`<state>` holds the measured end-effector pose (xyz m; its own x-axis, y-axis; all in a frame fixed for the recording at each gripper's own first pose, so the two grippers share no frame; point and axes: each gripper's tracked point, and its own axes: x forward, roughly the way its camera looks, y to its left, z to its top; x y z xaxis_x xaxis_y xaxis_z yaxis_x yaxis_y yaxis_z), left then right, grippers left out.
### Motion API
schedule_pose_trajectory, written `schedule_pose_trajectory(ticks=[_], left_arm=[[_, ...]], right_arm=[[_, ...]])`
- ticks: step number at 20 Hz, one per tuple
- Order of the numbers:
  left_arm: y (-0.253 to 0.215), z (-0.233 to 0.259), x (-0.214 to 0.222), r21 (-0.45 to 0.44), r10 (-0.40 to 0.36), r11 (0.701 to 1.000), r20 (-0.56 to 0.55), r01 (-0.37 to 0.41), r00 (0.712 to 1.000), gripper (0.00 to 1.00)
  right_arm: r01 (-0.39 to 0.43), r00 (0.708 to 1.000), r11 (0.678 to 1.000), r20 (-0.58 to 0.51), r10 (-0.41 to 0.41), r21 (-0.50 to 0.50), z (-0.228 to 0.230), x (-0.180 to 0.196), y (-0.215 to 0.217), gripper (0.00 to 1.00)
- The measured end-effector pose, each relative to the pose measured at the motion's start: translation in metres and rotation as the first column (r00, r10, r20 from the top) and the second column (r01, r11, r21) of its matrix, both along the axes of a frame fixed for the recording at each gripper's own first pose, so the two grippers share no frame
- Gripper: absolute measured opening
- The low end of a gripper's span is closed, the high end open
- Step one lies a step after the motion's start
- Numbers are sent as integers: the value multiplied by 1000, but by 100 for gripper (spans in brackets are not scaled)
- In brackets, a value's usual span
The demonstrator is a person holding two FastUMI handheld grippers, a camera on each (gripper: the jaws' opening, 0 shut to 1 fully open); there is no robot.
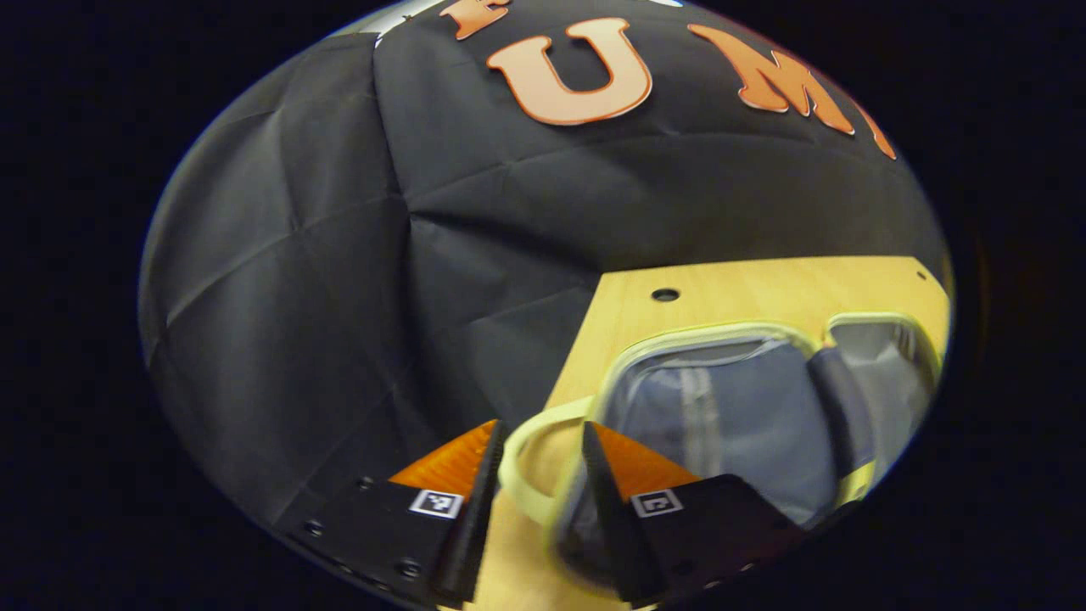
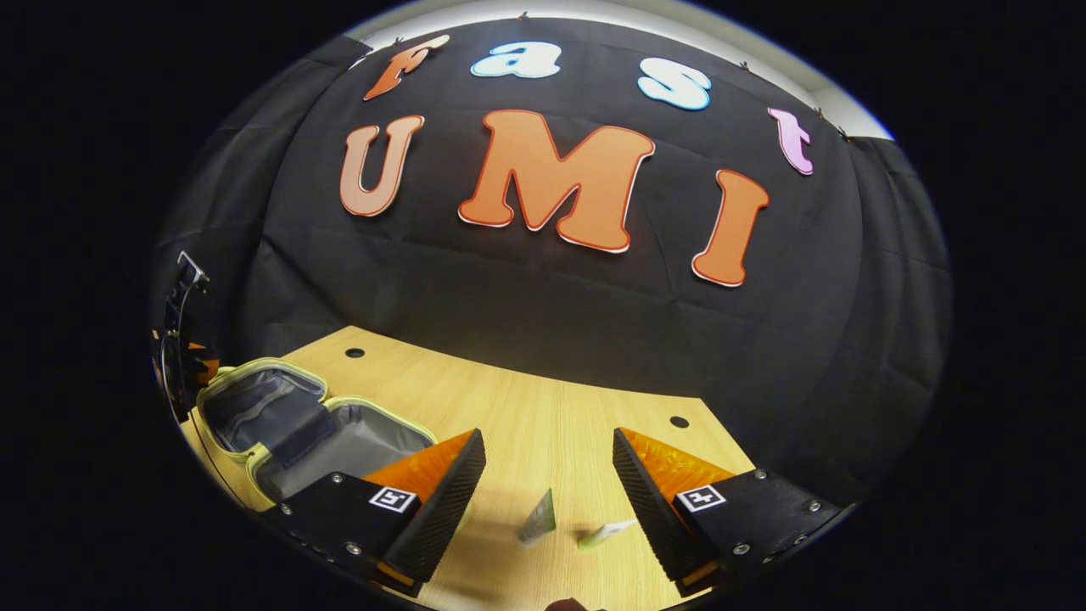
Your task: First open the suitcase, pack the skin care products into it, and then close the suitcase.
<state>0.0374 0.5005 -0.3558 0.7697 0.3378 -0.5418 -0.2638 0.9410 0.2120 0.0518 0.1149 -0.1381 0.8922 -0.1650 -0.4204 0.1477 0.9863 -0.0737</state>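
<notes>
1. Your left gripper [image 1: 533,501] hangs just above the near corner of the suitcase [image 1: 738,407], its fingers apart with a gap between them.
2. In the left gripper view, the suitcase's pale loop handle [image 1: 519,458] curves through that gap. You cannot tell whether either finger touches it, and neither presses on it.
3. The suitcase lies open and flat on the wooden table [image 1: 730,288], both halves showing grey lining inside pale yellow-green rims, with a dark strap across the join.
4. In the right gripper view, the same open suitcase [image 2: 297,424] sits at the table's left end, and a dark piece of your other gripper [image 2: 182,339] stands just beyond it at the picture's edge.
5. Your right gripper [image 2: 550,501] is held above the bare table [image 2: 543,416], well apart from the suitcase, its fingers spread wide and holding nothing.
6. Two skin care products rest on the wood between and just beyond those fingers: a small dark green sachet [image 2: 538,519] standing nearly upright, and a pale tube [image 2: 607,533] lying flat just beside it, close to the right-hand finger [image 2: 649,501].
7. Neither product touches a finger, and both lie outside the suitcase.
8. Two small round holes [image 2: 679,422] mark the tabletop near the black cloth wall [image 2: 543,297].
</notes>
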Motion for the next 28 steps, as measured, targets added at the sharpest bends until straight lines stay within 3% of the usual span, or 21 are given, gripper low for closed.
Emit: schedule_pose_trajectory(ticks=[2,7,8,11,17,21,23,28], left_arm=[[-46,21,15,-8,-75,997,53,76,996,80],[-183,66,35,-23,-302,951,159,309,940,92],[-217,74,35,-26,-349,933,175,359,920,97],[-304,85,36,-30,-460,879,211,476,863,98],[-450,82,12,-73,-647,736,218,674,730,98],[-523,54,-9,-122,-716,660,196,741,670,98],[-549,44,-13,-150,-730,640,188,754,657,98],[-597,11,-9,-175,-738,632,161,755,655,98]], right_arm=[[6,1000,1000,-7,-6,9,-7,-5,-7,96],[-5,1000,1000,-14,5,-2,-15,-19,-28,96],[-8,1000,1000,-14,8,-5,-17,-23,-33,96],[-11,999,1000,-36,11,5,-28,-35,-50,96],[-17,998,1000,-60,18,17,-36,-53,-83,96],[-26,997,1000,-68,27,17,-37,-61,-103,96],[-32,997,999,-73,34,28,-39,-65,-109,96],[-88,993,995,-80,91,39,-46,-71,-111,96]])
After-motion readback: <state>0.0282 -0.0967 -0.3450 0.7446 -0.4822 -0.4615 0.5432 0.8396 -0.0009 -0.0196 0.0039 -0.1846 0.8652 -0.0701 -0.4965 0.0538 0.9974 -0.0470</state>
